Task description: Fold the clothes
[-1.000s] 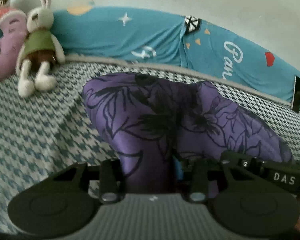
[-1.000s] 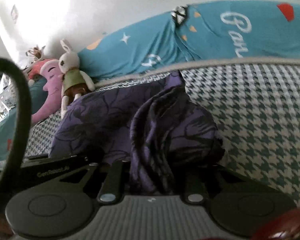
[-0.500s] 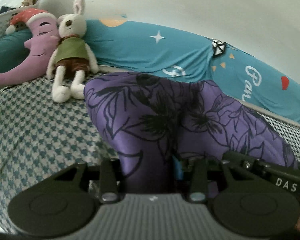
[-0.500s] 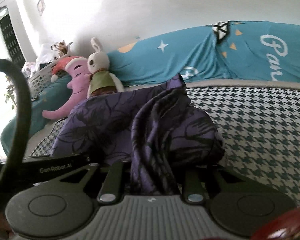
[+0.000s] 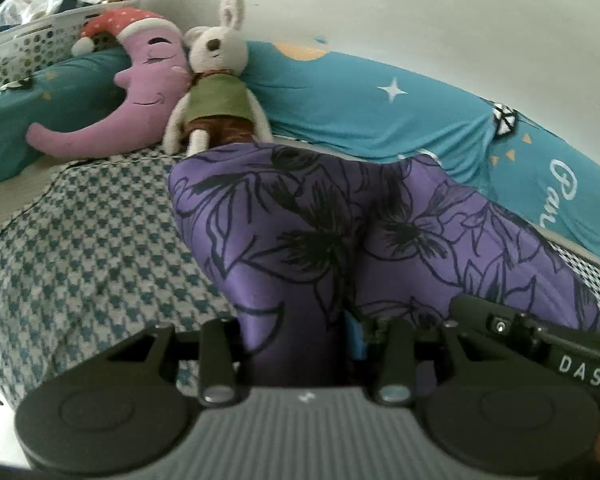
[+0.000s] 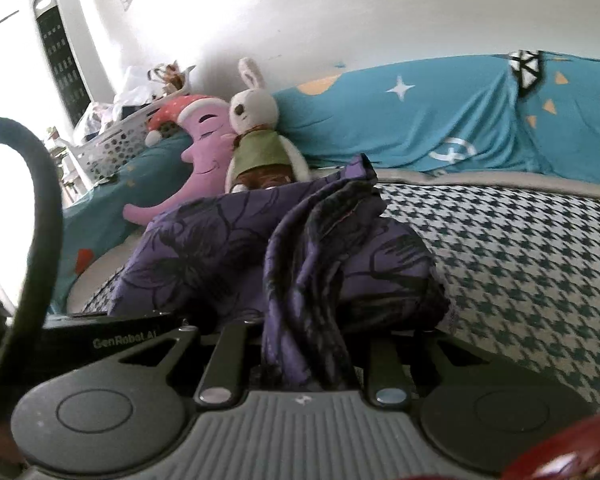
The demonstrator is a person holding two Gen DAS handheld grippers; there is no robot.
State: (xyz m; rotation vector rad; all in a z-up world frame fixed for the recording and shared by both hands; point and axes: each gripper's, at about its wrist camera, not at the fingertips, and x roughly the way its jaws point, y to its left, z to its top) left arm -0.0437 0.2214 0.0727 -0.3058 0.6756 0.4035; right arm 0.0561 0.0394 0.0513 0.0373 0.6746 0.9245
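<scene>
A purple garment with black flower outlines [image 5: 340, 232] is held up off the houndstooth bed cover [image 5: 92, 248]. My left gripper [image 5: 300, 344] is shut on a smooth edge of the garment; the cloth hides its fingers. In the right wrist view the same purple garment [image 6: 300, 264] hangs bunched in folds, and my right gripper [image 6: 304, 356] is shut on that bunch. The two grippers are close together: the right one's black body [image 5: 540, 344] shows at the lower right of the left wrist view.
A bunny doll [image 5: 216, 92] and a purple moon pillow [image 5: 136, 96] lean against a teal quilt [image 5: 380, 112] along the wall. A white basket [image 5: 40, 40] stands at the far left, with a tall white appliance [image 6: 60, 52] behind it. Bare houndstooth bed cover [image 6: 520, 264] lies to the right.
Both grippers, still holding the garment, have swung leftward; the bunny, moon pillow and basket have come further into view and the bed's right side has slid out.
</scene>
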